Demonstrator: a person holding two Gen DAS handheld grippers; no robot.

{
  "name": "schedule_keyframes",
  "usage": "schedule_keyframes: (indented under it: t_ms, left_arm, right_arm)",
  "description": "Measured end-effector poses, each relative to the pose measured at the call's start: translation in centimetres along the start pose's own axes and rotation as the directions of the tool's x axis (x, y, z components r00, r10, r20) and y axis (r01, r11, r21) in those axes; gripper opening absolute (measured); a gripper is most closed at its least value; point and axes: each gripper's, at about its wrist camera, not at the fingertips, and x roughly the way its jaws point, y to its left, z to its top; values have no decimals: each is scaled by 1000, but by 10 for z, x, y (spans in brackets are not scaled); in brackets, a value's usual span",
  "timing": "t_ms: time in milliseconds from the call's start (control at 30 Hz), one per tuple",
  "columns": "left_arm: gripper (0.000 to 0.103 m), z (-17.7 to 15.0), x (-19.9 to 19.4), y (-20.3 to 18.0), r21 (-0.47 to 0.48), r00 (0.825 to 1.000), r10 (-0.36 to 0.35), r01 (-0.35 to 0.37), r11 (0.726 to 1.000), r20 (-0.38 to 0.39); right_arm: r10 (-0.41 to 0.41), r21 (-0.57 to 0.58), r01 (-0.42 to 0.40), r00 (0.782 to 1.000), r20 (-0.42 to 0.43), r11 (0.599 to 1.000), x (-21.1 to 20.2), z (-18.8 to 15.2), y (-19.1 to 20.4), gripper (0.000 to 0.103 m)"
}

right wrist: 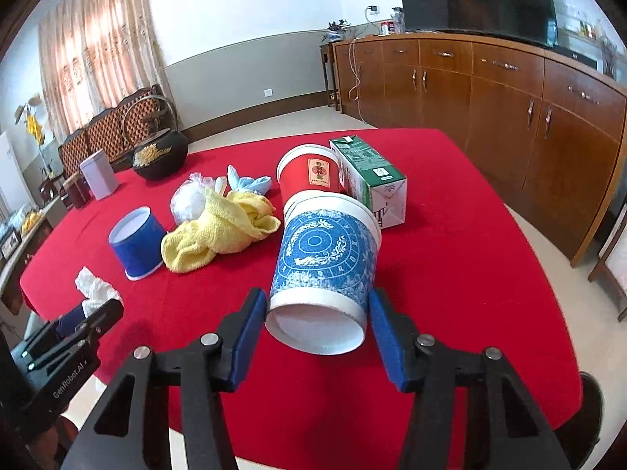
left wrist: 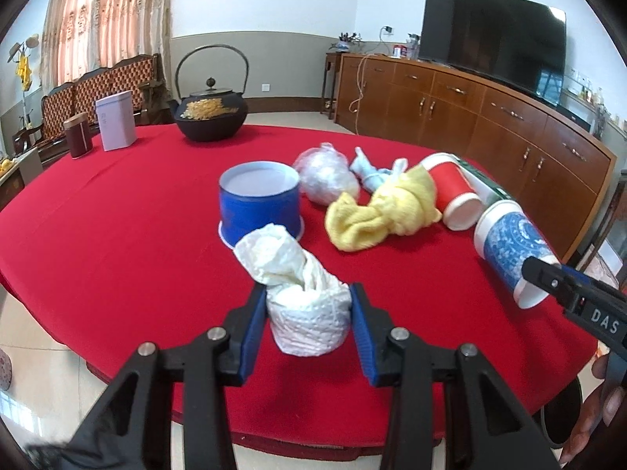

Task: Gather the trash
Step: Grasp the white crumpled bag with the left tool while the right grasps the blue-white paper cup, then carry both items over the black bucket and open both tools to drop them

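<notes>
Pinching a crumpled white paper towel [left wrist: 305,297] in my left gripper [left wrist: 307,327], I hold it just in front of the upside-down blue paper cup [left wrist: 260,203] on the red tablecloth [left wrist: 117,235]; my right gripper [right wrist: 317,329] clamps a blue-patterned paper cup [right wrist: 325,262] lying on its side. Right of the upside-down cup lie a yellow cloth [right wrist: 219,231], a red paper cup [right wrist: 309,174] and a green carton [right wrist: 372,176].

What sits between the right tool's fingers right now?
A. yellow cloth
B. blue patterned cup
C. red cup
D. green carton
B: the blue patterned cup lies on its side between the right tool's fingers, open mouth toward the camera.
</notes>
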Motion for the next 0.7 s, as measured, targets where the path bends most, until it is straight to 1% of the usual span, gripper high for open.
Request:
schedule_keyframes:
  t_ms: [33, 100, 133, 167, 200, 233, 333, 367, 400, 433, 567, 700]
  left_arm:
    - [43, -1, -1, -1, 4, 1000, -2, 2, 1000, -3]
    - [43, -2, -1, -4, 9, 1000, -4, 4, 1000, -3]
    - [43, -3, -1, -4, 11, 1000, -4, 4, 1000, -5]
    - [43, -3, 1, -5, 13, 1000, -6, 6, 1000, -10]
    - [43, -3, 2, -5, 14, 1000, -6, 6, 1000, -12]
    - [43, -2, 4, -5, 14, 1000, -4, 4, 1000, -14]
    - [43, -2, 8, -7, 19, 1000, -3, 3, 1000, -21]
    - [43, -1, 10, -8, 25, 1000, -1, 2, 1000, -23]
    - [43, -1, 10, -9, 28, 1000, -2, 2, 1000, -23]
    - [43, 0, 12, -11, 32, 1000, -2, 2, 999, -25]
    - [43, -1, 10, -18, 50, 1000, -10, 11, 999, -23]
    - [43, -2, 2, -29, 60, 1000, -26, 27, 998, -16]
  right_arm:
    - [10, 1, -9, 1000, -27, 1000, 4, -1, -2, 57]
    - [14, 15, -13, 999, -43, 1000, 7, -2, -5, 57]
    - [3, 16, -2, 998, -62, 1000, 12, -2, -6, 61]
    - [-3, 17, 4, 997, -73, 1000, 14, -3, -6, 74]
    - [-4, 22, 5, 997, -75, 1000, 17, -2, -7, 78]
    - [-10, 21, 12, 997, -80, 1000, 21, -1, -7, 80]
    - [-24, 27, 27, 995, -92, 999, 30, 1, -7, 80]
    - [-21, 30, 24, 995, -98, 999, 33, 1, -8, 76]
    - [-7, 32, 10, 995, -96, 999, 34, 1, -9, 61]
    - [-9, 20, 11, 996, -90, 1000, 34, 2, -8, 59]
    - [-23, -23, 22, 997, -67, 999, 27, 1, -5, 58]
    - [-31, -28, 30, 999, -41, 999, 12, 0, -9, 58]
